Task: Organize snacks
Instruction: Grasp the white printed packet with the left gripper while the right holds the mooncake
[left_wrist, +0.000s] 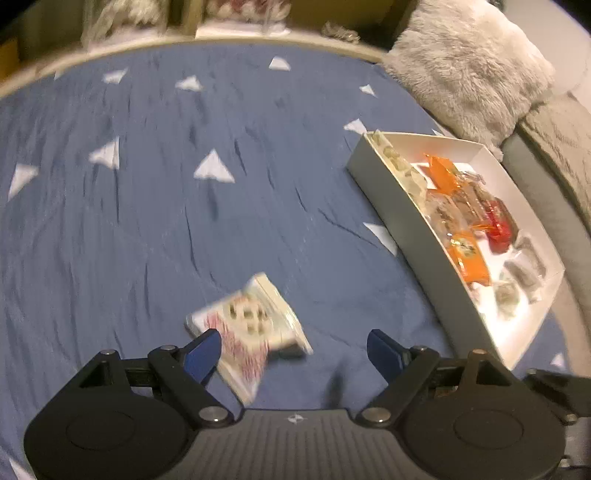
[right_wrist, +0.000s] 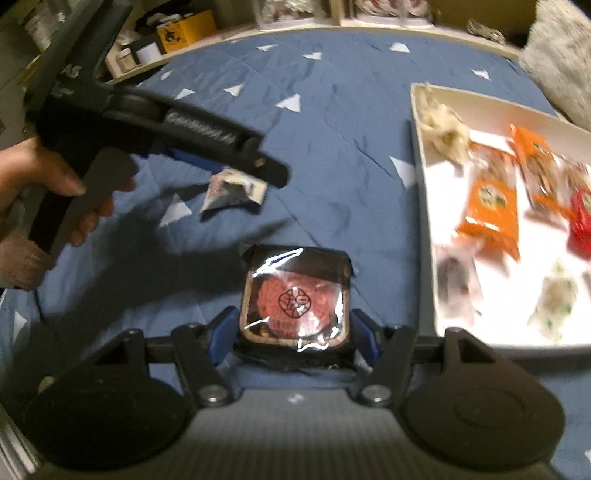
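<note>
My left gripper stands open just above the blue bedspread. A pink-and-white patterned snack packet lies loose on the cloth between its fingers, nearer the left one and blurred. My right gripper is shut on a black packet with a red round cake, its pads pressing both sides. To the right lies an open white box holding several orange, red and pale snack packets. In the right wrist view the patterned packet lies under the left tool, held by a hand.
The white box sits at the bed's right side, beside a fluffy grey pillow. A shelf with boxes and jars runs behind the bed's far edge. The spread has white triangle marks.
</note>
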